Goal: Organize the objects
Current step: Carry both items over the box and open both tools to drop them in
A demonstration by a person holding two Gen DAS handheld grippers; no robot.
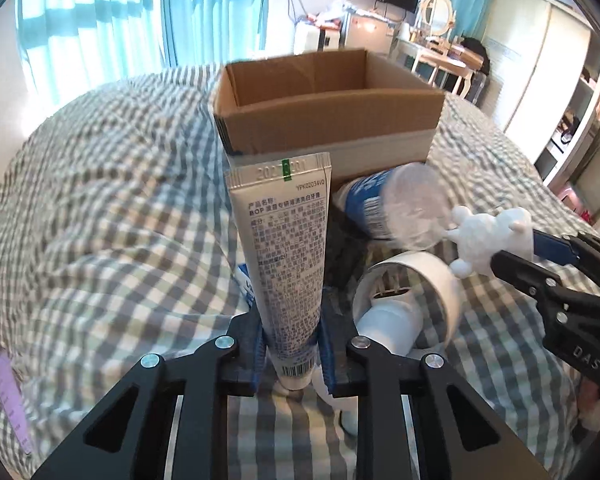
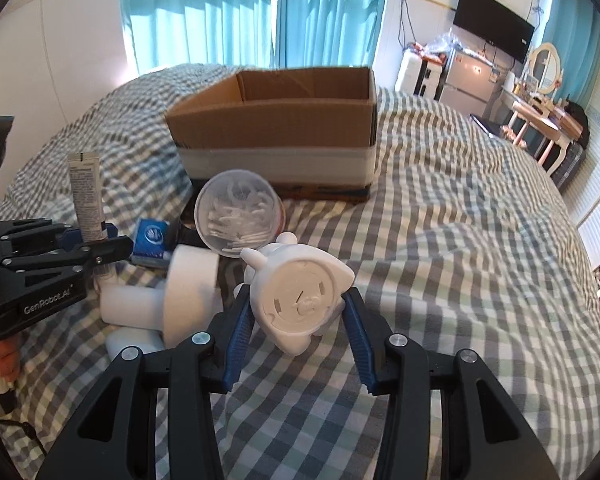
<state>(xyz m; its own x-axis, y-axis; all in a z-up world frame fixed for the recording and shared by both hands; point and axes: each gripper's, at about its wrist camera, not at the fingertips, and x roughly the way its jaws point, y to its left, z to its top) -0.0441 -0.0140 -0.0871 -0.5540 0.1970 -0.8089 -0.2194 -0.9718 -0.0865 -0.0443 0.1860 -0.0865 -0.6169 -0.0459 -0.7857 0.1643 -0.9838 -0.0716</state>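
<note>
Bedroom with teal curtains [image 2: 260, 12], a wall TV [image 2: 494, 20] and a vanity [image 2: 540, 108] past the bed's far right corner. Checked bedspread [image 2: 440, 220] covering the bed, wrinkled. Open cardboard box [image 2: 276, 136] toward the far edge, nothing visible inside.

Left gripper [image 1: 293, 354]: fingers closed on a tube [image 1: 284, 256] near its cap end, crimped end up, upright, short of the box's near wall. Right gripper [image 2: 298, 330]: blue pads clamped on both sides of a white figurine [image 2: 300, 300], round base facing the camera.

Just before the box, toward the bed's middle: clear-lidded tub [image 2: 238, 212] on its side, swabs visible inside; white dryer [image 2: 188, 296] lying beside the figurine; small blue pack [image 2: 152, 238] between the tube and the tub.
</note>
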